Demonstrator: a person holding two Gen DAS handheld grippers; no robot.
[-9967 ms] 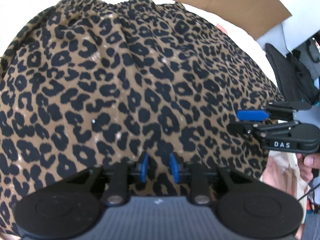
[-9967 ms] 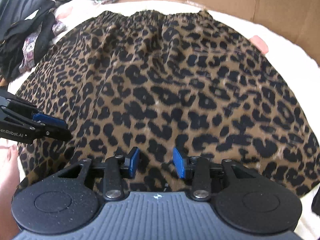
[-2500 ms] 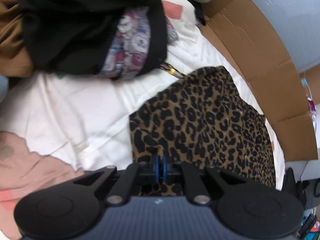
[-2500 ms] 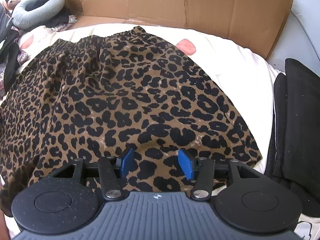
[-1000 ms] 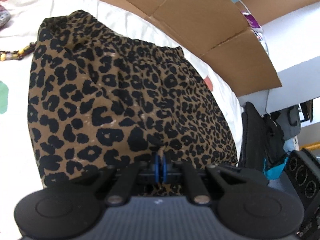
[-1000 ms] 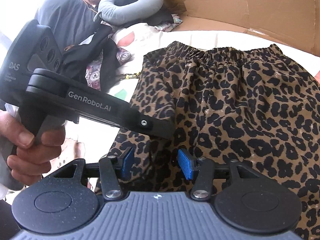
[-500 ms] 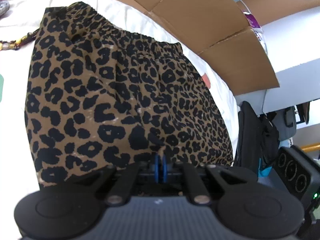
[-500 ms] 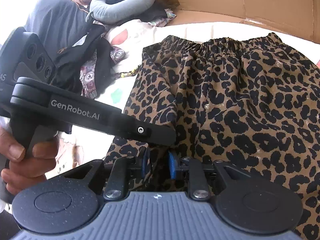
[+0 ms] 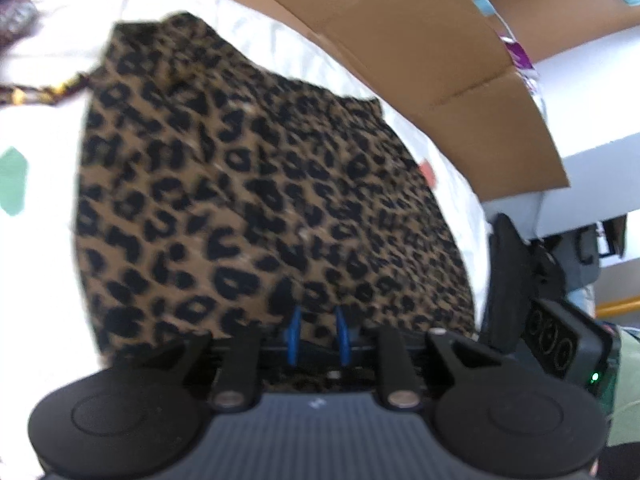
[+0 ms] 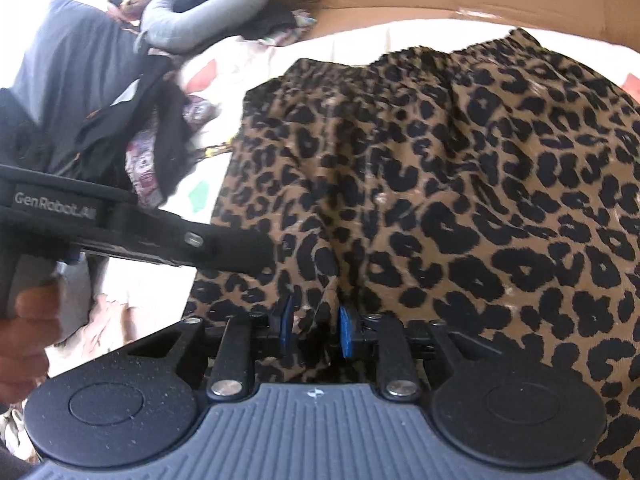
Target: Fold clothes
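Observation:
A leopard-print skirt (image 9: 256, 200) lies on a white sheet (image 9: 36, 280), its elastic waistband at the far end. In the left wrist view my left gripper (image 9: 318, 334) is at the near hem. Its jaws are opening and the blue pads (image 9: 295, 332) stand apart, off the cloth. In the right wrist view the skirt (image 10: 460, 184) fills the right side. My right gripper (image 10: 315, 326) is shut on a raised fold of the near hem. The left gripper (image 10: 260, 256) reaches in from the left, a hand (image 10: 24, 328) around its handle, with its tip over the skirt's left edge.
A cardboard wall (image 9: 420, 52) runs behind the bed. A heap of dark clothes (image 10: 120, 152) and a grey neck pillow (image 10: 208, 12) lie at the far left. A black bag (image 9: 508, 280) sits right of the skirt. A beaded chain (image 9: 44, 92) lies by the waistband.
The left gripper's pads, pressed together before, have parted. The right gripper has sunk toward the hem, and its wide jaws have closed on a fold of cloth.

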